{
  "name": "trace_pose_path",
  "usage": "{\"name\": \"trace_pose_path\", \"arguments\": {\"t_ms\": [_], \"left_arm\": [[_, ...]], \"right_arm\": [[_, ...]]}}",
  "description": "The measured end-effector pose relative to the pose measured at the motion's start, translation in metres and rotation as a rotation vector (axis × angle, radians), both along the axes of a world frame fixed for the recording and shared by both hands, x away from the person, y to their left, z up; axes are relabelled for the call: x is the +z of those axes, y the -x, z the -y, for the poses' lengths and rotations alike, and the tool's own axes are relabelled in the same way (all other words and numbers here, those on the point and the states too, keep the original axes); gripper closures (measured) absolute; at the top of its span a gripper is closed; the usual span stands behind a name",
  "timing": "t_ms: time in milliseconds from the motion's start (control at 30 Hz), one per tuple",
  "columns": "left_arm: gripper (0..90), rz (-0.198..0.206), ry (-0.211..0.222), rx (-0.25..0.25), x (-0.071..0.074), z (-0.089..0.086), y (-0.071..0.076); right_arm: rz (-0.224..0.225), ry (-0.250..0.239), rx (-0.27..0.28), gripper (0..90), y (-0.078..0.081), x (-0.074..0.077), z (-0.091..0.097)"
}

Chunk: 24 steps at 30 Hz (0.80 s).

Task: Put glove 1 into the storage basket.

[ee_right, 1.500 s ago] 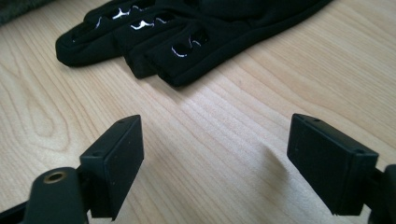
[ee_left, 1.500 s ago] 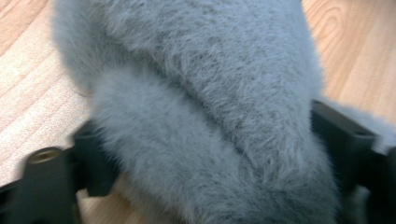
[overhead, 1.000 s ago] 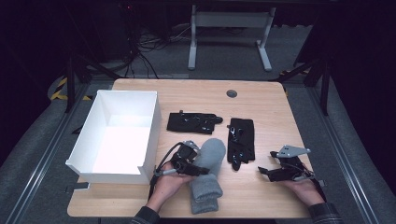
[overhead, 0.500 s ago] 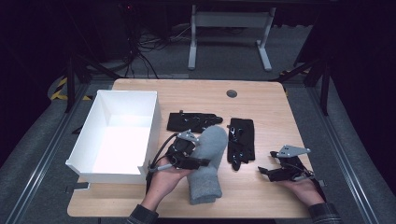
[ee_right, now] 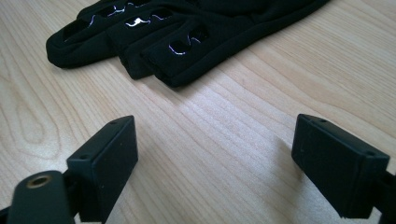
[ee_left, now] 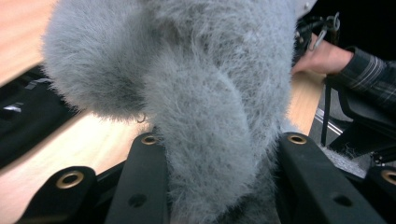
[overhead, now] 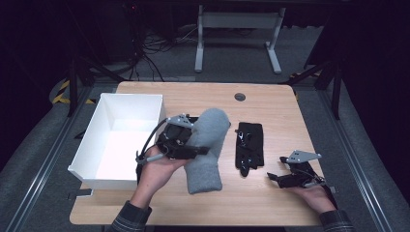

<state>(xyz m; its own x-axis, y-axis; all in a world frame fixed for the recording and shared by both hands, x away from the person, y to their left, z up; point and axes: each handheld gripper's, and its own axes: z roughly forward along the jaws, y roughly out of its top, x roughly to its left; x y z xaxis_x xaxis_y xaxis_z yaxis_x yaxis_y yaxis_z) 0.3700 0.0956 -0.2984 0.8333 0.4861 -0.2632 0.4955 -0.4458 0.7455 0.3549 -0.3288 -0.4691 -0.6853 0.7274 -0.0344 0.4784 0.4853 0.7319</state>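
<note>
Wooden desk (overhead: 270,203): left gripper (overhead: 186,145) clamps grey mitten (overhead: 208,150) beside white box (overhead: 121,140); right gripper (overhead: 285,178) gapes empty near black glove (overhead: 250,145).

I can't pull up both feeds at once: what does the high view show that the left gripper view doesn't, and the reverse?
High view alone: the white box and the right hand-held gripper, jaws open over bare table. Left gripper view alone: close up, both jaws of the left hand-held gripper pressing into the fur. Both: the grey fuzzy mitten gripped, and a black glove lying on the table.
</note>
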Motion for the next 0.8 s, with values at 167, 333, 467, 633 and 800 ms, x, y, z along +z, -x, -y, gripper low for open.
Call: {"name": "trace_pose_path", "arguments": {"t_ms": [167, 333, 467, 633, 800], "left_arm": [[67.7, 0.007, 0.010, 0.014, 0.025, -0.021, -0.007], [67.8, 0.023, 0.017, 0.039, 0.048, -0.043, -0.011], [67.8, 0.044, 0.030, 0.072, 0.068, -0.069, -0.011], [67.8, 0.048, 0.043, 0.120, 0.088, -0.105, -0.008], [67.7, 0.043, 0.028, 0.165, 0.093, -0.134, -0.005]], "right_arm": [[0.000, 0.000, 0.000, 14.6, 0.000, 0.000, 0.000], [0.000, 0.000, 0.000, 14.6, 0.000, 0.000, 0.000], [-0.001, 0.000, 0.000, 14.6, 0.000, 0.000, 0.000], [0.000, 0.000, 0.000, 14.6, 0.000, 0.000, 0.000], [0.001, 0.000, -0.001, 14.4, 0.000, 0.000, 0.000]]}}
